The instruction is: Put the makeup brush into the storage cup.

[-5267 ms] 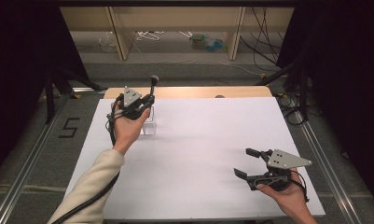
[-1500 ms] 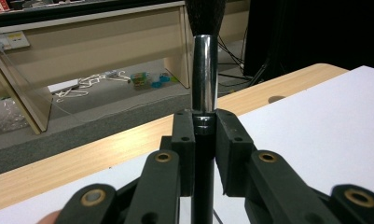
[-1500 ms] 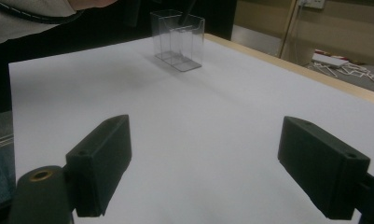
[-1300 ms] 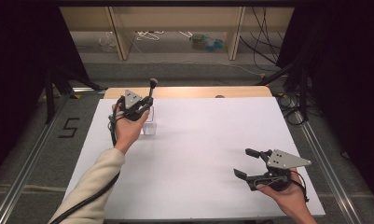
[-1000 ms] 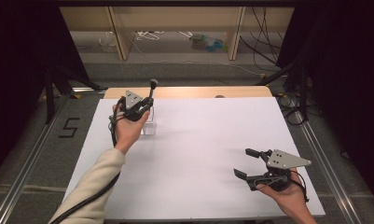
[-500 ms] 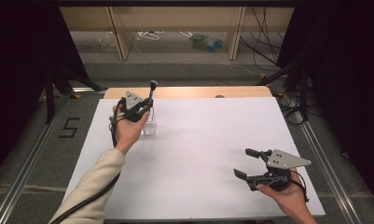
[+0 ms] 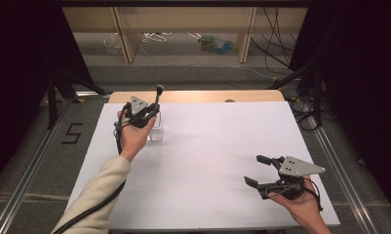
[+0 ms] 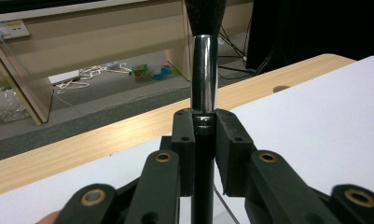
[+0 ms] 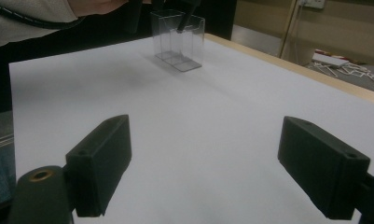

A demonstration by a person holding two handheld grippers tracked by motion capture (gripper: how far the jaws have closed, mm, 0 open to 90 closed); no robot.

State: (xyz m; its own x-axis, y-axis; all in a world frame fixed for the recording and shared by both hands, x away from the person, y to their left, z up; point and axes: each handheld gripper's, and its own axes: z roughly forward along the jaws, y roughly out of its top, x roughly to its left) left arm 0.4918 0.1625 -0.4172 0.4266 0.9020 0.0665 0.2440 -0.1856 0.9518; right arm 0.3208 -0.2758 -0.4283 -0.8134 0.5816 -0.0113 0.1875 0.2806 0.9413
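Observation:
My left gripper [image 7: 151, 113] is shut on a make-up brush [image 7: 158, 95] and holds it upright at the table's far left. In the left gripper view the jaws [image 8: 204, 128] clamp the brush [image 8: 205, 70] where its silver ferrule meets the black handle, dark bristles on top. A clear plastic box [image 7: 156, 132] stands just beneath, and the handle's lower end dips into the box [image 9: 180, 39] in the right gripper view. My right gripper [image 7: 255, 169] rests near the front right, open, with nothing between its pads [image 9: 208, 163].
The white tabletop [image 7: 217, 146] has a wooden strip [image 7: 207, 96] along its far edge. Beyond it are a grey floor, wooden frame legs [image 7: 246, 29] and loose cables. A sleeve [image 7: 93, 195] reaches in from the lower left.

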